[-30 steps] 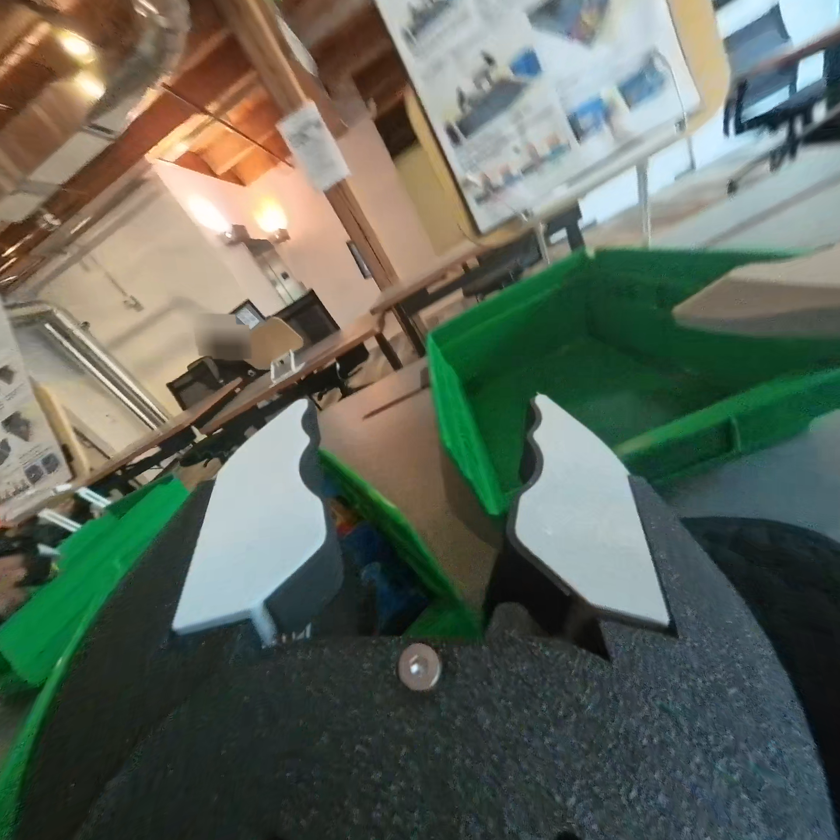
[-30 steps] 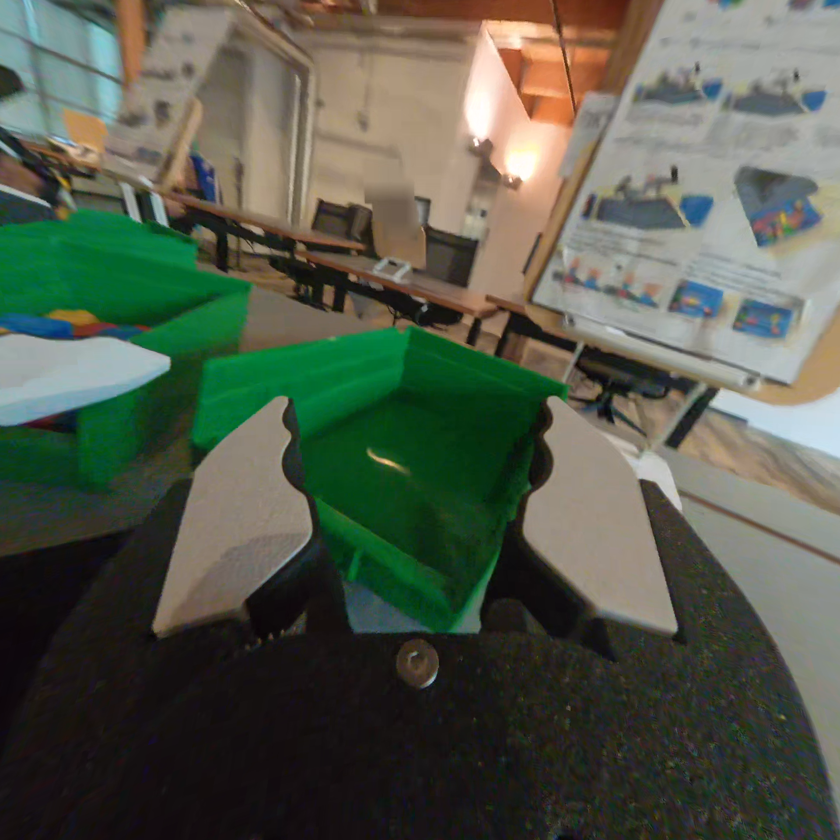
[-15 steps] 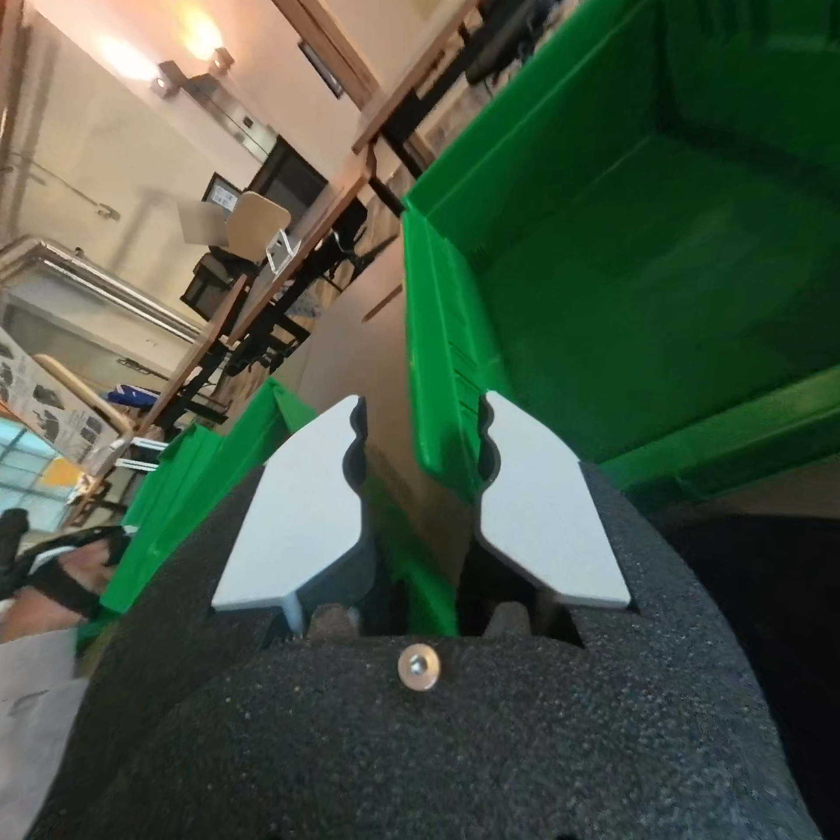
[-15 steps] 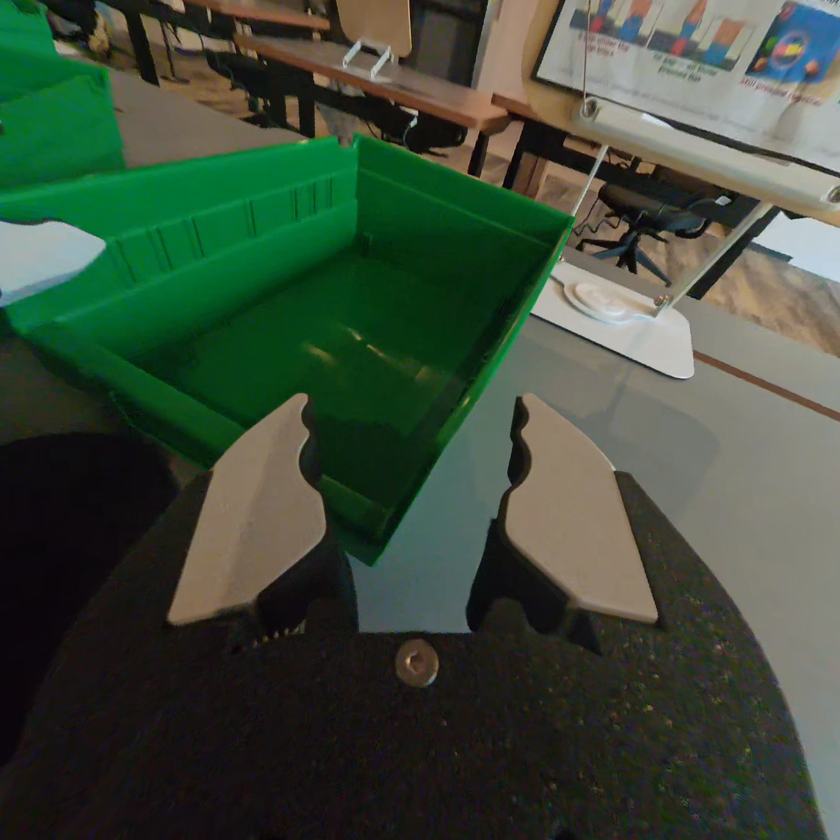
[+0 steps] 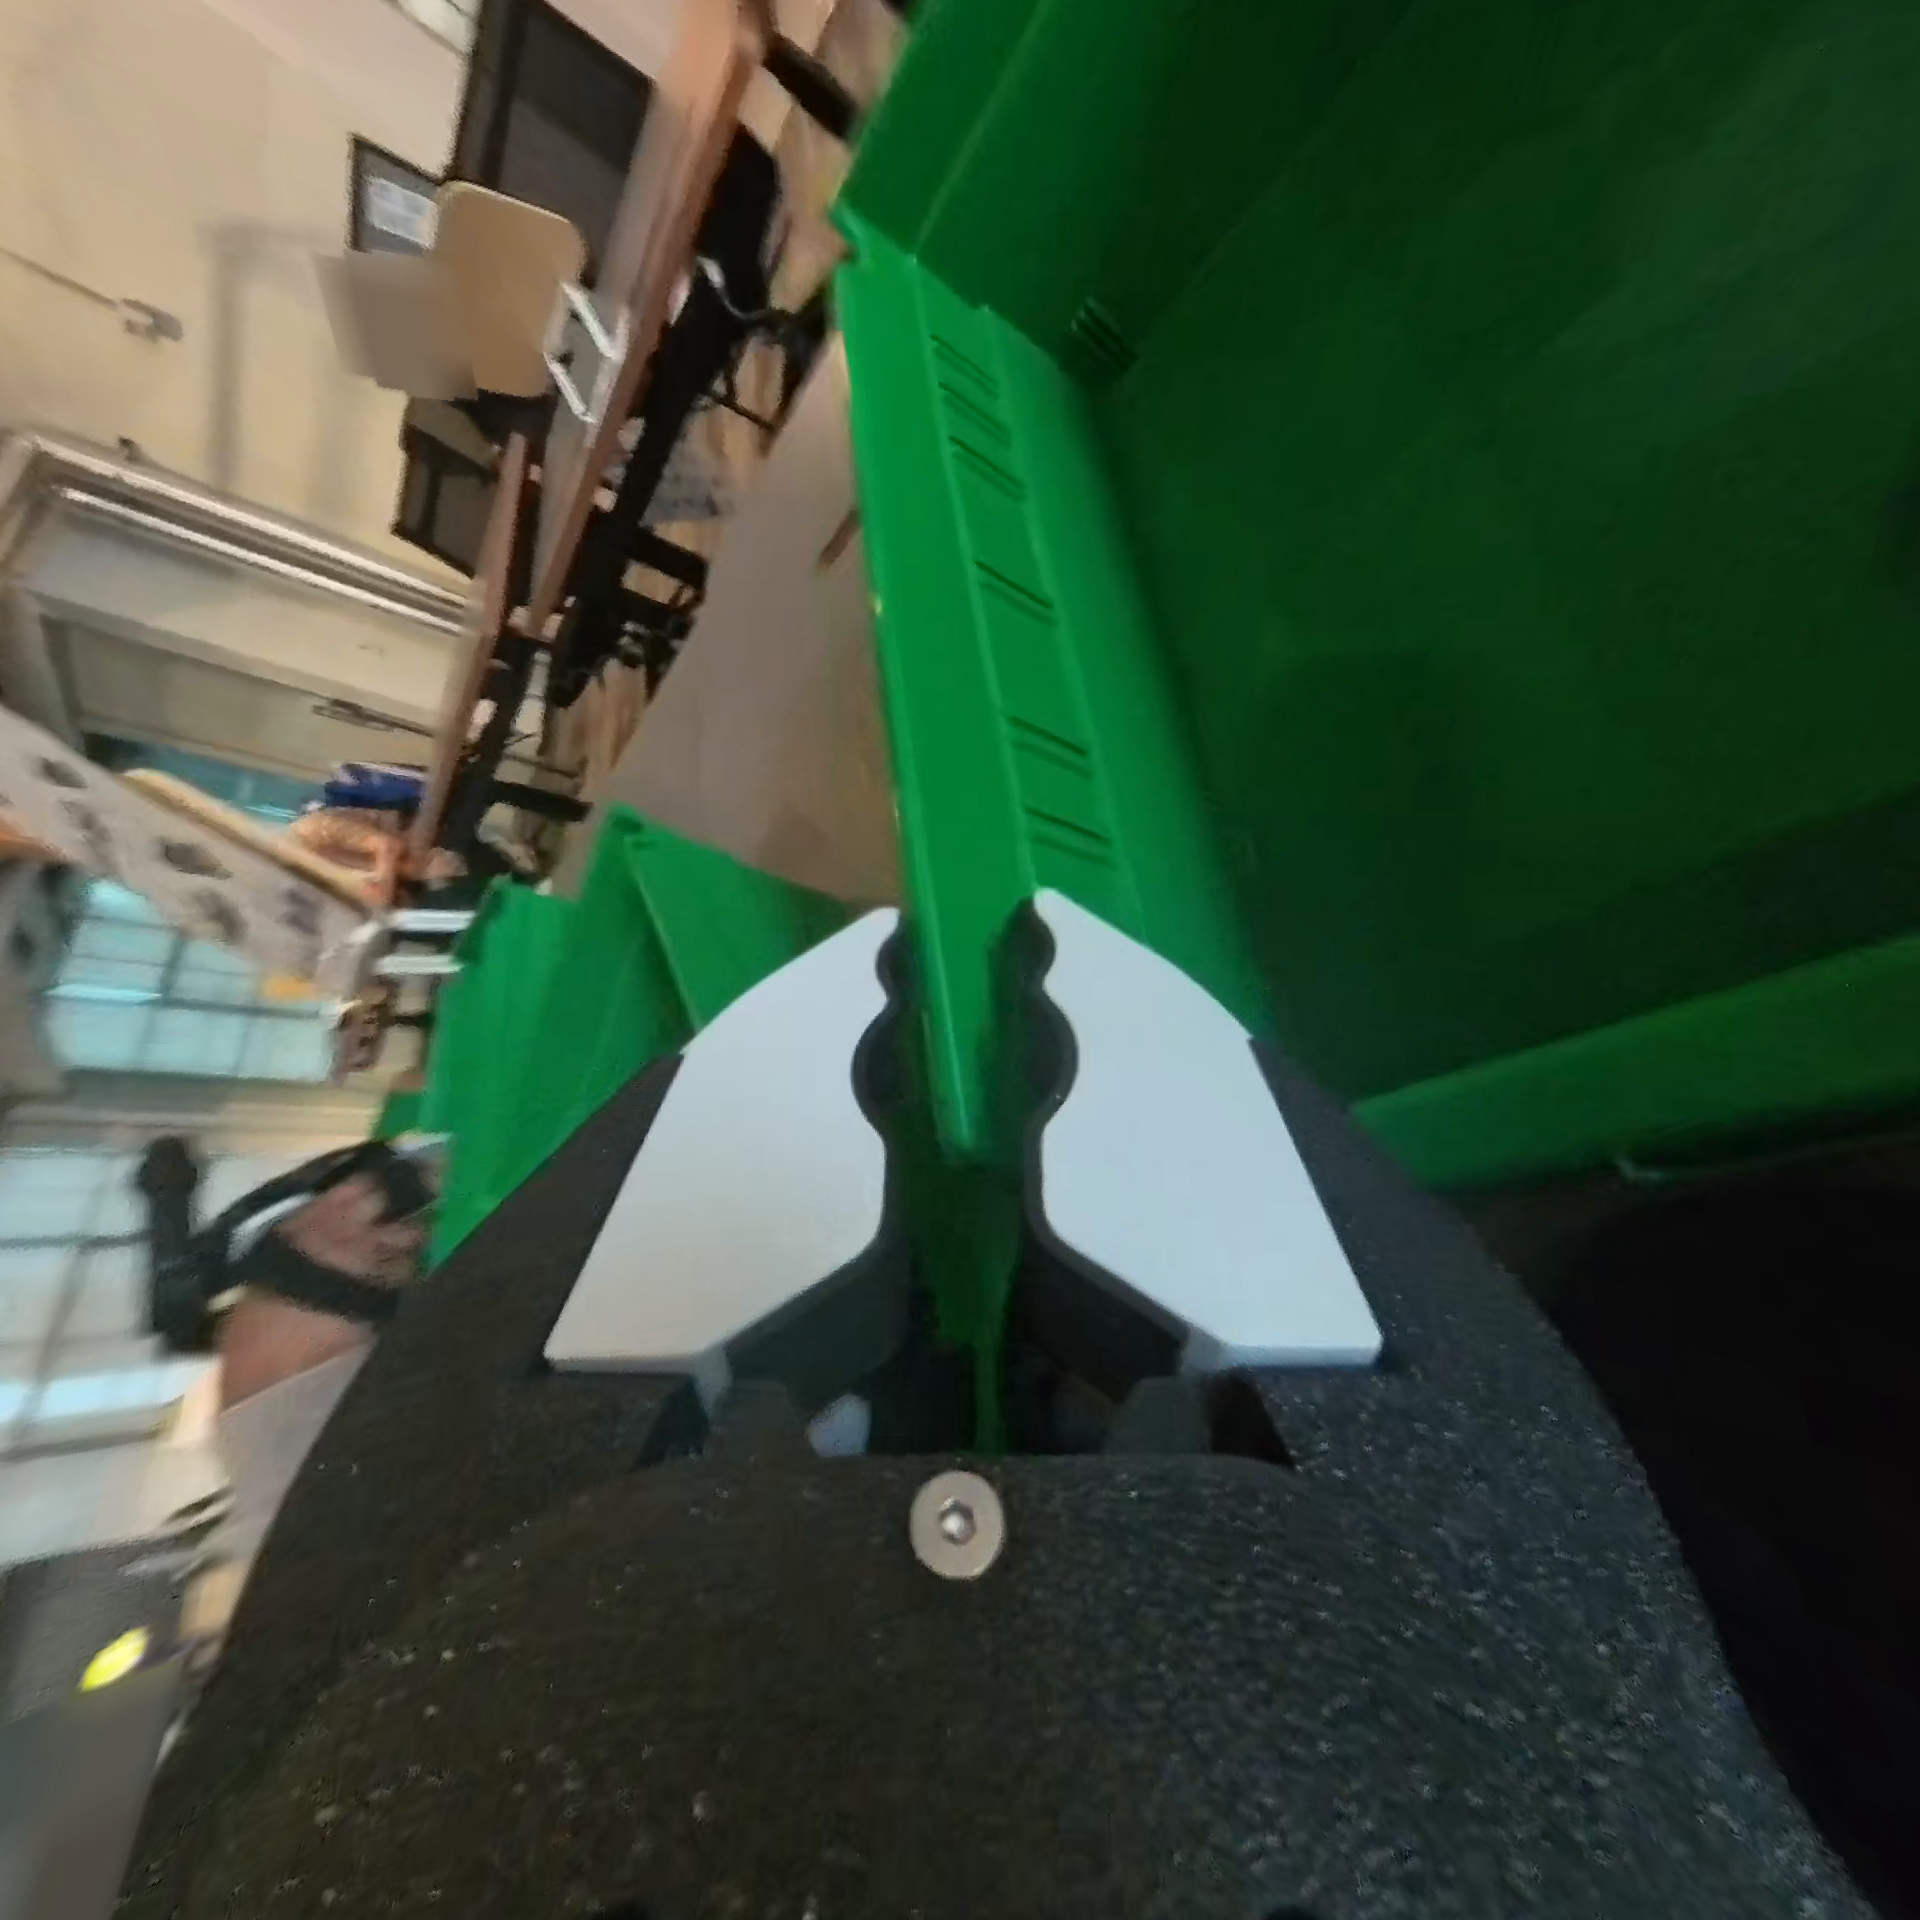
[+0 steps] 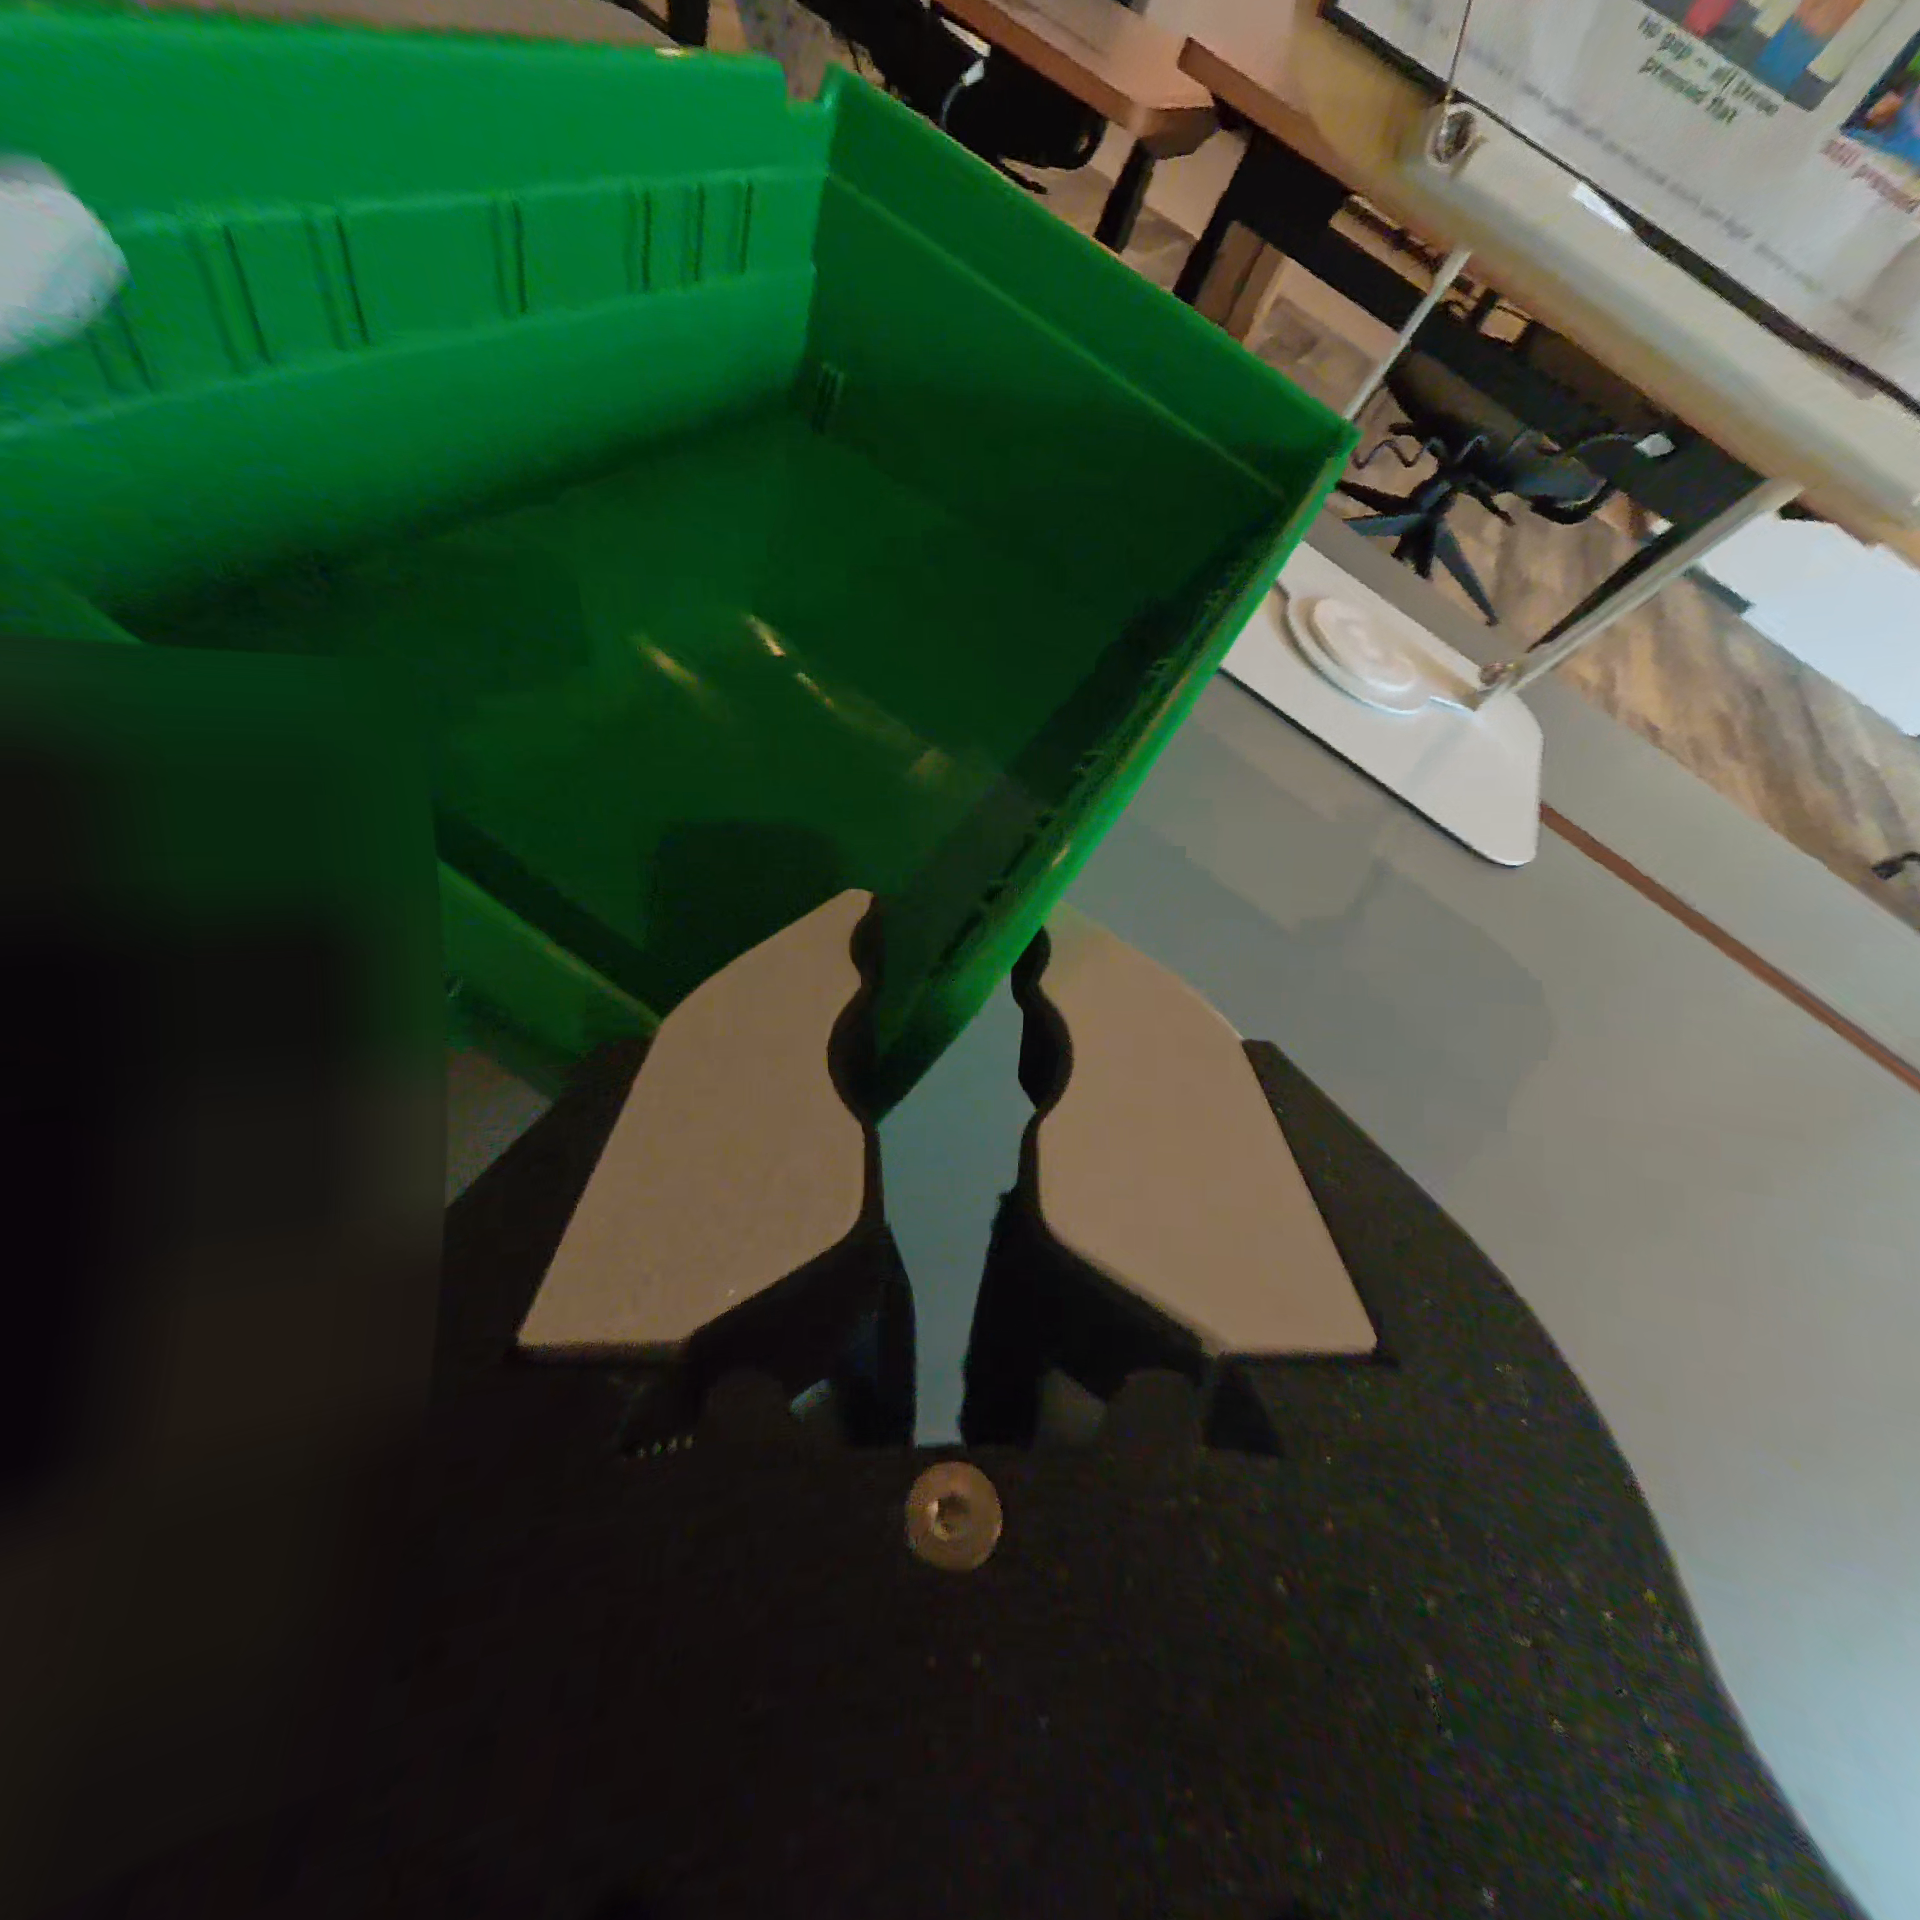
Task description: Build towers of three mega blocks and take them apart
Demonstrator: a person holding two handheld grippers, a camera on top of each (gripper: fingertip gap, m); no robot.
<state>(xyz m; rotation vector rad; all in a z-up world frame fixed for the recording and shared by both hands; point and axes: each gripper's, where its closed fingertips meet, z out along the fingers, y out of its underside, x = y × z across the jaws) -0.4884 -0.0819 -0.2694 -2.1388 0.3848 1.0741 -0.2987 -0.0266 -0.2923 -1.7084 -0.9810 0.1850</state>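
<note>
The left gripper (image 5: 961, 1023) clamps the green bin (image 5: 1507, 520) left wall; the right gripper (image 6: 951, 1023) clamps its right wall.

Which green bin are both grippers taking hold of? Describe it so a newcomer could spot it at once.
On the grey table, find the green bin nearest the white stand base. The left gripper pinches one side wall, the right gripper straddles the other. Unlike the second green bin beyond it, its floor lies bare.
</note>
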